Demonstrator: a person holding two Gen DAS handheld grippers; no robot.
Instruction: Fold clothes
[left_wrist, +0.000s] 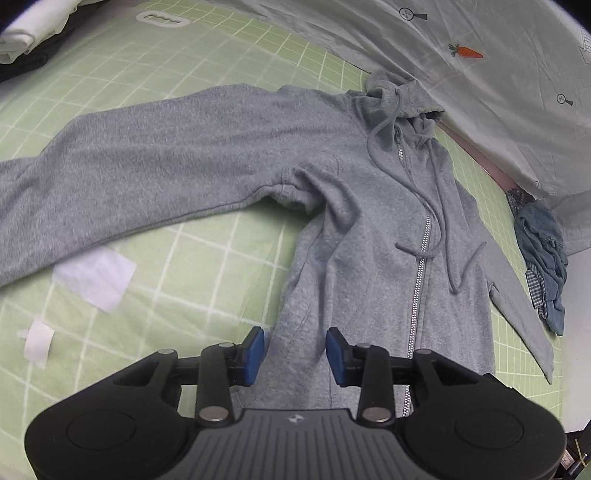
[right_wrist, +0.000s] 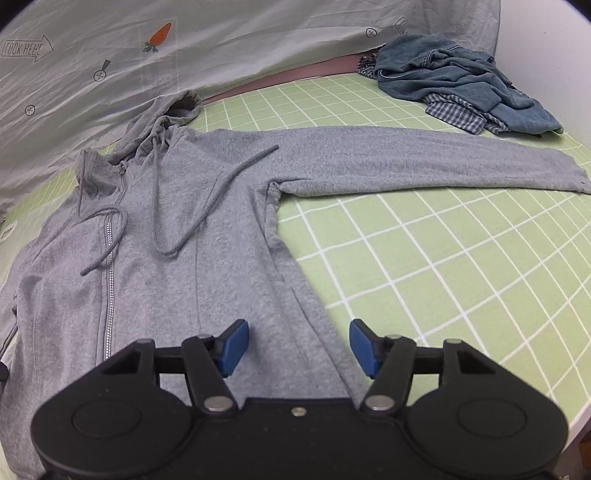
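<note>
- We see our left gripper (left_wrist: 295, 354) with its blue pads (left_wrist: 255, 354) parted and nothing clamped between them; the lower body of the grey hoodie (left_wrist: 354, 229) lies just beyond and beneath the gap.
- Our right gripper (right_wrist: 299, 345) stands wider open, also holding nothing, its pads (right_wrist: 364, 347) straddling the hoodie's (right_wrist: 177, 236) side edge near the hem.
- The hoodie lies front-up and zipped on the green checked sheet (right_wrist: 424, 258), hood farthest from our fingers, both sleeves spread out sideways.
- Ahead of the left fingers, its zipper (left_wrist: 419, 273) runs just right of the right-hand pad.
- Left of the left fingers, two white paper scraps (left_wrist: 94, 277) lie on the sheet.
- Far beyond the right fingers, to the right, sits a blue denim pile (right_wrist: 461, 81).
</note>
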